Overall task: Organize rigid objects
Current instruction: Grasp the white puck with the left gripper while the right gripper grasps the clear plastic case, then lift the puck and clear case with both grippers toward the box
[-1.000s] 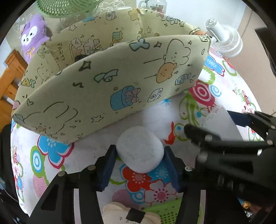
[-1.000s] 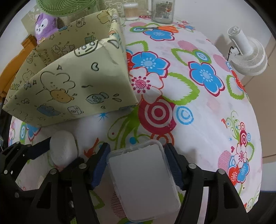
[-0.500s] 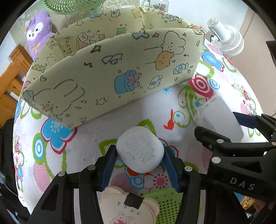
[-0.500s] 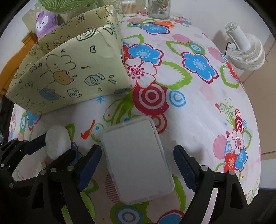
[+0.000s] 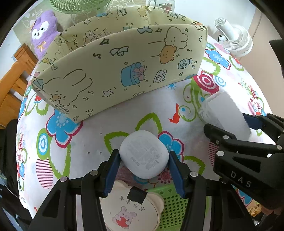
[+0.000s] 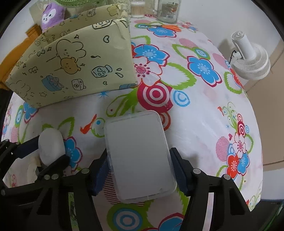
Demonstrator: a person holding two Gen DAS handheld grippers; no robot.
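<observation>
My left gripper (image 5: pixel 144 154) is shut on a white rounded earbud case (image 5: pixel 144 160), held above the flowered tablecloth (image 5: pixel 99 131). Beside it on the right, my right gripper (image 6: pixel 139 156) has its jaws closing on a flat clear plastic box (image 6: pixel 137 152), and the blue pads (image 6: pixel 174 160) touch both long sides. The left wrist view catches that plastic box (image 5: pixel 223 112) at its right edge. The case (image 6: pixel 50 145) appears at the left of the right wrist view. A pale yellow storage bin with cartoon prints (image 5: pixel 124 67) stands open behind both grippers.
Under the left gripper lie a cream bear-shaped item (image 5: pixel 133 211) and a green perforated basket (image 5: pixel 174 204). A white desk fan (image 6: pixel 248 56) stands at the table's right edge. A glass jar (image 6: pixel 167 8), orange scissors (image 6: pixel 170 27) and a purple plush (image 5: pixel 44 30) sit at the back.
The right jaws spread wide around the clear box half a second ago and have closed back onto it. Both views have drawn back a little from the storage bin.
</observation>
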